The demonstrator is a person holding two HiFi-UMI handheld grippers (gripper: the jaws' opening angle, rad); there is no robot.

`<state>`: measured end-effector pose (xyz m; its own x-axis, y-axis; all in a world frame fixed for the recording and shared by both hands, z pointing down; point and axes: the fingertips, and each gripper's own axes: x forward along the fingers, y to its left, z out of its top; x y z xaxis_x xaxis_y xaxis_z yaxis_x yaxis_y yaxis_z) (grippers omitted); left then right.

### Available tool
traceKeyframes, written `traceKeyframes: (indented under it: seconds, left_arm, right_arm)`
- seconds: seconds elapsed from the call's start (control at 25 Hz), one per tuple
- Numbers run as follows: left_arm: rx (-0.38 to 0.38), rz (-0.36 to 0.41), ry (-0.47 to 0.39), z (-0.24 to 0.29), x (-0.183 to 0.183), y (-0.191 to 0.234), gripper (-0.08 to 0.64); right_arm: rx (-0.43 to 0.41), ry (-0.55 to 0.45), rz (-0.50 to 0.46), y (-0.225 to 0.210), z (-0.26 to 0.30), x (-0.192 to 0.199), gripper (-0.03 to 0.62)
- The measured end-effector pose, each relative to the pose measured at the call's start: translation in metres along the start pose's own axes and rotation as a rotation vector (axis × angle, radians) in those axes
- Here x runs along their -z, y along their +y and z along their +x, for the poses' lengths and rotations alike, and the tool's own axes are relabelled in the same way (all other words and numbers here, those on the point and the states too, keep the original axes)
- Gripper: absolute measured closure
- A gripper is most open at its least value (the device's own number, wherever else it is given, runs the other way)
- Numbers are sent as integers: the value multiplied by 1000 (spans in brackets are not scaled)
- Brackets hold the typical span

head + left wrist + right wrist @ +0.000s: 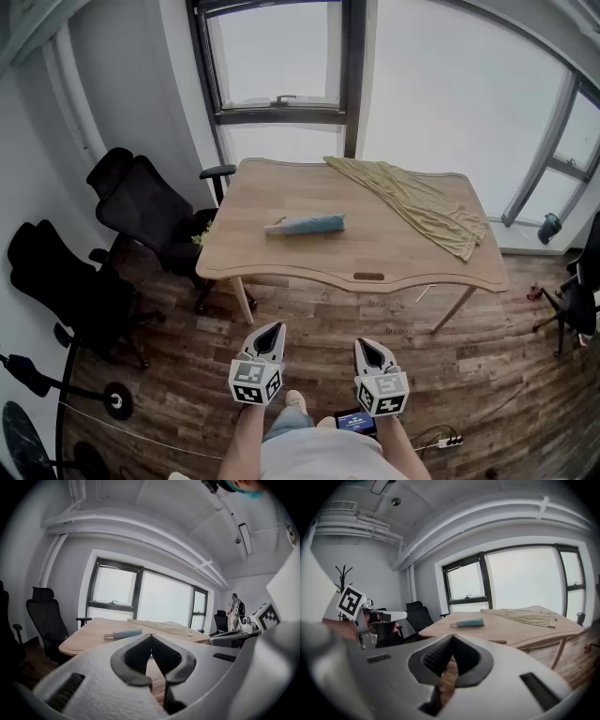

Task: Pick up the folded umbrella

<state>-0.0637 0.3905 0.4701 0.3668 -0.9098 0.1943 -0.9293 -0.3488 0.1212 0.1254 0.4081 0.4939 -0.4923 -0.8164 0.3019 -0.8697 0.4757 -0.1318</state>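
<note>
A folded light-blue umbrella [307, 224] lies on the wooden table [281, 258], left of its middle; it also shows as the umbrella [123, 633] in the left gripper view and the umbrella [467, 623] in the right gripper view. My left gripper [274, 330] and right gripper [366, 346] hang side by side over the floor, well short of the table's near edge. Both point toward the table. The jaws of each meet at the tip with nothing between them.
A beige cloth [422, 202] is draped over the table's back right. Two black office chairs [150, 211] stand left of the table, with a window [281, 56] behind. A power strip [450, 441] lies on the wood floor near my feet. A person [234, 606] stands far off.
</note>
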Motion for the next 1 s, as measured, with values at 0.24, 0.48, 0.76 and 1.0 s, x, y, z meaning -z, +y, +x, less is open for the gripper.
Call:
traceKeyframes:
  seconds: [0.24,0.48,0.76,1.0]
  left_arm:
    - [-25,-52,-15,-12,3,9,541]
    - [-31,-37,-10,-23,3,9,541]
    - [-40,-10,-27,-21,-8,10,541]
    - [-23,3,-49,5,-16,11,541]
  right_arm:
    - [-8,7,-3,5,-1,4,583]
    - [-26,-6,27,9,-4,3,583]
    - [-47,-31,53,12,-5,-2,583]
    - [-29,-40,52,-5,8,-10,583]
